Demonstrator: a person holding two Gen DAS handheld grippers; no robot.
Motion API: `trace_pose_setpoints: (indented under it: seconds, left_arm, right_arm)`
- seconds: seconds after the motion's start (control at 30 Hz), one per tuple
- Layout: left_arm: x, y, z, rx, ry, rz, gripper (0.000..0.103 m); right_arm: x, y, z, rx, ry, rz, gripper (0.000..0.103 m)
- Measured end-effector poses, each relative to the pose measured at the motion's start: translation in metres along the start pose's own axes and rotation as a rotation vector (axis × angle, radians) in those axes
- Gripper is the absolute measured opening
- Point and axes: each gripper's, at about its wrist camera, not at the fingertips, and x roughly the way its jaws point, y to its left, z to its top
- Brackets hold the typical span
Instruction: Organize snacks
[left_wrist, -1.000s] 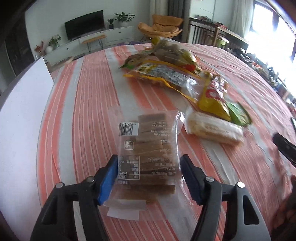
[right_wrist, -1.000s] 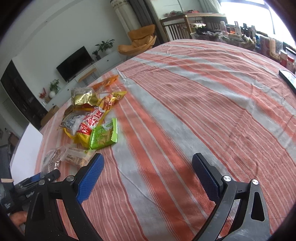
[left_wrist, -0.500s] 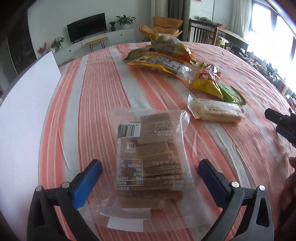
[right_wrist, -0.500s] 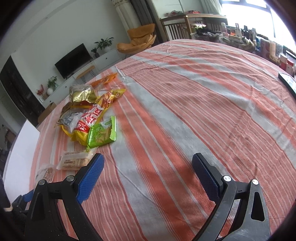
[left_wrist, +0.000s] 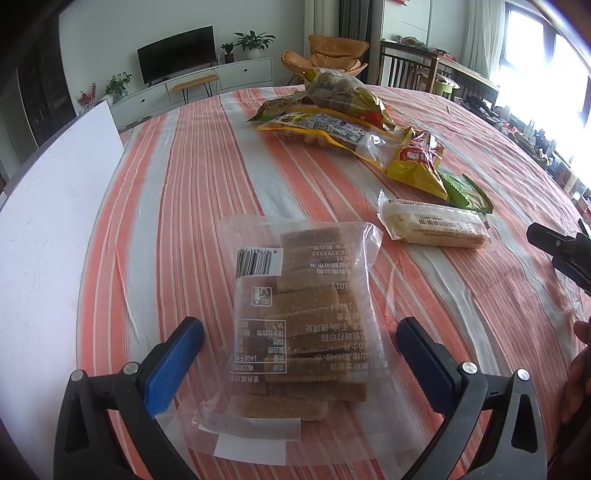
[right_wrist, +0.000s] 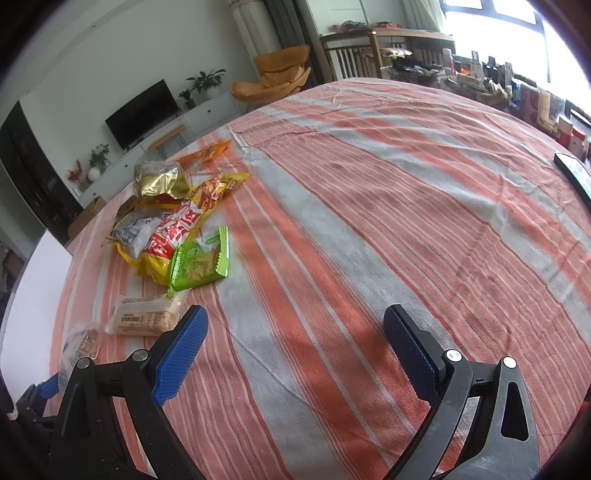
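My left tool (left_wrist: 300, 345) gapes wide, straddling the clear bag of brown bars (left_wrist: 303, 314) lying flat on the striped table (left_wrist: 192, 177), not touching it. My right tool (right_wrist: 295, 349) gapes wide over bare cloth.

tablecloth (right_wrist: 369, 206): woven cloth, matt, striped | cake packet (left_wrist: 299, 314): clear glossy plastic | gold bag (right_wrist: 157, 181): shiny foil | board (left_wrist: 48, 221): smooth matt white

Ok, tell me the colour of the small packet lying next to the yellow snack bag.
Bright green packet, seen best from the right wrist view.
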Motion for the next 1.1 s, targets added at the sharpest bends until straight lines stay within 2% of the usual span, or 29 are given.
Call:
trace_pose_setpoints:
  seconds: [0.33, 0.4, 0.47, 0.53, 0.6, 0.67, 0.73, 0.8, 0.87, 0.93, 0.97, 1.0, 1.03, 1.1]
  left_arm:
    - [0.000, 0.000, 0.000, 0.000, 0.000, 0.000, 0.103]
    - [0.000, 0.000, 0.000, -0.001, 0.000, 0.000, 0.103]
    - [0.000, 0.000, 0.000, -0.001, 0.000, 0.000, 0.103]
    - [0.000, 0.000, 0.000, -0.001, 0.000, 0.000, 0.103]
    - [0.000, 0.000, 0.000, -0.001, 0.000, 0.000, 0.103]
    - [0.000, 0.000, 0.000, -0.001, 0.000, 0.000, 0.103]
    - [0.000, 0.000, 0.000, -0.001, 0.000, 0.000, 0.103]
    - [0.000, 0.000, 0.000, -0.001, 0.000, 0.000, 0.103]
    - [0.000, 0.000, 0.000, -0.001, 0.000, -0.001, 0.103]
    - [0.000, 0.000, 0.000, -0.001, 0.000, -0.001, 0.103]
    - [0.000, 0.001, 0.000, -0.001, 0.000, -0.002, 0.103]
    - [0.000, 0.001, 0.000, -0.001, 0.000, -0.003, 0.103]
    - [0.000, 0.001, 0.000, -0.001, 0.001, -0.007, 0.103]
    - [0.000, 0.002, 0.000, 0.007, 0.008, -0.012, 0.103]
  right_arm:
    - [0.000, 0.000, 0.000, -0.001, 0.000, -0.003, 0.098]
    - [-0.003, -0.006, 0.000, 0.021, -0.013, 0.050, 0.098]
    - [-0.007, -0.016, -0.002, 0.062, -0.035, 0.172, 0.097]
    - [-0.014, -0.012, -0.004, 0.051, -0.059, 0.205, 0.097]
    - [-0.020, 0.015, -0.001, -0.075, -0.074, 0.259, 0.097]
    - [-0.017, 0.057, 0.006, -0.280, -0.022, 0.281, 0.097]
    - [-0.006, 0.107, 0.011, -0.552, 0.060, 0.235, 0.095]
    - [0.013, 0.140, 0.009, -0.749, 0.138, 0.160, 0.094]
    - [0.034, 0.158, 0.010, -0.854, 0.222, 0.139, 0.093]
    - [0.047, 0.164, 0.009, -0.889, 0.298, 0.167, 0.091]
    - [0.052, 0.167, 0.007, -0.906, 0.330, 0.165, 0.087]
    - [0.055, 0.169, 0.004, -0.917, 0.368, 0.165, 0.060]
    - [0.056, 0.168, 0.003, -0.914, 0.400, 0.167, 0.039]
    - [0.052, 0.159, 0.003, -0.829, 0.484, 0.208, 0.035]
